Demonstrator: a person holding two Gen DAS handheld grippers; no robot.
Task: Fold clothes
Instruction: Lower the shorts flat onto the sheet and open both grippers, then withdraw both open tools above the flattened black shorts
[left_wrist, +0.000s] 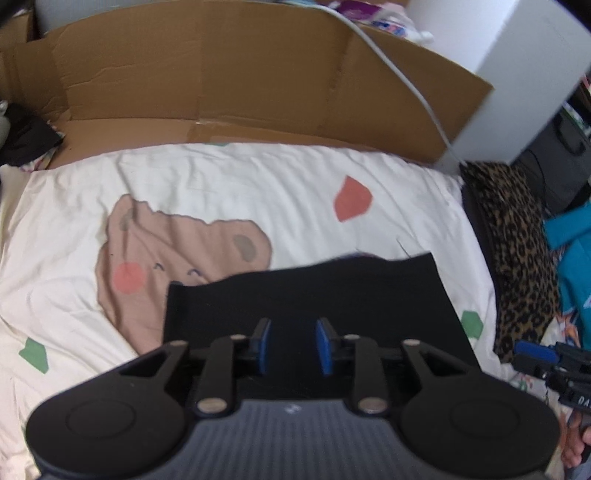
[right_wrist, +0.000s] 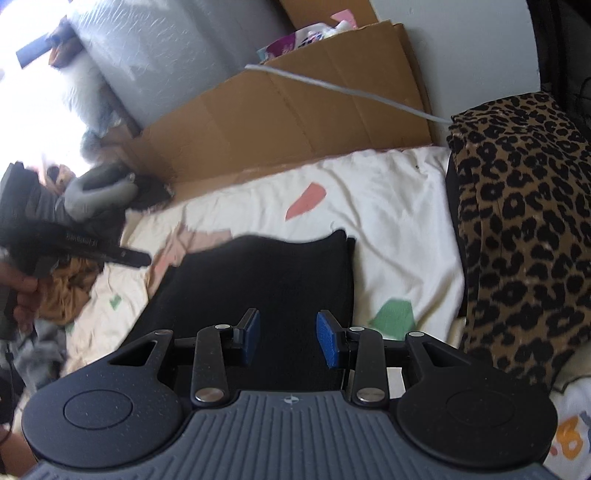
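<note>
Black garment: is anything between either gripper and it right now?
Nothing visible. The black garment lies flat on the bedsheet, directly ahead of the open left gripper and open right gripper. The leopard-print cloth sits off to the side.

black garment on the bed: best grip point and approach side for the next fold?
Probably the far right corner of the black garment: it lies flat on the bedsheet with that edge free. Come in low from the right with the open right gripper, sliding one finger under.
</note>
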